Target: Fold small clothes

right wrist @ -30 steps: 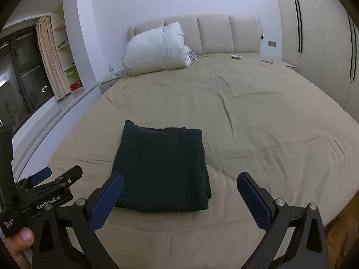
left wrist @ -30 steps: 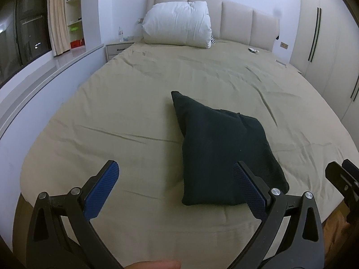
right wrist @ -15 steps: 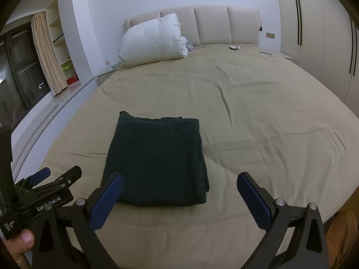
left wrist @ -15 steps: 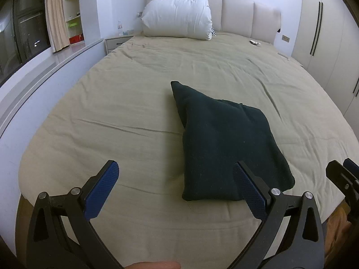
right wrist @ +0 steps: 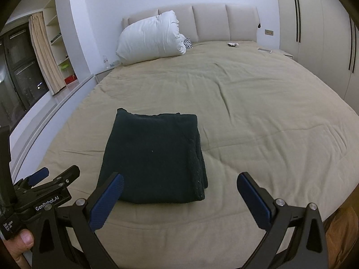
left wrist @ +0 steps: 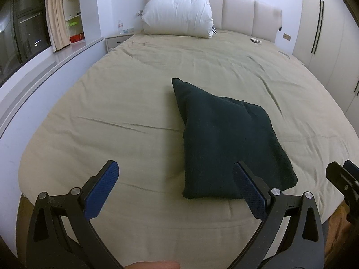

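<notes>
Left wrist view: left gripper (left wrist: 174, 189) held low over the near edge of the bed (left wrist: 107, 116), fingers (left wrist: 102, 190) spread wide, nothing between them. Dark green garment (left wrist: 226, 143) lies folded into a compact rectangle on the beige cover, right of centre and skewed, its far corner pointing away. Right finger overlaps its near edge in the picture; cannot tell whether they touch. Part of the other gripper shows at the right margin. White pillow (left wrist: 178, 14) sits far off against the headboard.

Right wrist view: right gripper (right wrist: 179, 197) also low at the near edge, fingers (right wrist: 253, 200) wide and empty. Garment (right wrist: 154, 157) lies ahead and slightly left, stacked layers showing along its right side, top face fairly smooth. Left gripper (right wrist: 48, 185) visible at near left, a thumb below it.

Judgement: folding looks essentially finished; what remains is tidying or release. To do that well, keep both pairs of fingers clear of the stack so the layers are not dragged. If squaring is needed, press lightly on the loose right-hand edges rather than pinching, since soft knit will likely spring open if lifted by one layer.
</notes>
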`<state>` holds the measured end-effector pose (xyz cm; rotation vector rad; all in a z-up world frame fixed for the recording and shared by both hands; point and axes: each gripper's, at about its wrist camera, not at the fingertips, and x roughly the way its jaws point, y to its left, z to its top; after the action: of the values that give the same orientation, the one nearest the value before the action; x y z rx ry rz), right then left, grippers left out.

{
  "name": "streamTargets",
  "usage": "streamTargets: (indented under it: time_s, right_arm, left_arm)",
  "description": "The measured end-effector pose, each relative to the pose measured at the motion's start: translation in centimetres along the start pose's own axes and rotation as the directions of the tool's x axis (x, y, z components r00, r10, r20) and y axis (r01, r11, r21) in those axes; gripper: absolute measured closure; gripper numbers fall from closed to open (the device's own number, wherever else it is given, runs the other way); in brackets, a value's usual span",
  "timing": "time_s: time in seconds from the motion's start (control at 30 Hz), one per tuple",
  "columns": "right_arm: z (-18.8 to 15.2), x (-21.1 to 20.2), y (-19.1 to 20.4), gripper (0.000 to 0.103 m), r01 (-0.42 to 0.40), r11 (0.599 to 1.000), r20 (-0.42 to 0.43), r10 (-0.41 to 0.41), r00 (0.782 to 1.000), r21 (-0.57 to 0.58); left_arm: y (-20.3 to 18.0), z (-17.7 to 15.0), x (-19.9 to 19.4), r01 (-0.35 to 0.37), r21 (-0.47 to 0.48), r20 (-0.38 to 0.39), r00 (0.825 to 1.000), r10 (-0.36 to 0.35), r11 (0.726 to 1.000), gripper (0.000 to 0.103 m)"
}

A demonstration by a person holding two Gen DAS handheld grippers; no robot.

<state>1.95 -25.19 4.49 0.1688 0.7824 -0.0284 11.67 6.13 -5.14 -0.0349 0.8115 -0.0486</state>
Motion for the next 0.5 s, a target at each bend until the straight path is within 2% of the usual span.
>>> streamTargets:
  time_s: [0.5]
  right_arm:
    - [-0.21, -0.01, -0.09, 0.0, 0.0, 1.0, -0.006, 0.0, 1.0, 0.003]
  left_arm:
    - [0.04, -0.36, 0.53, -0.009, -0.001, -0.014, 1.0, 0.009, 1.0, 0.0]
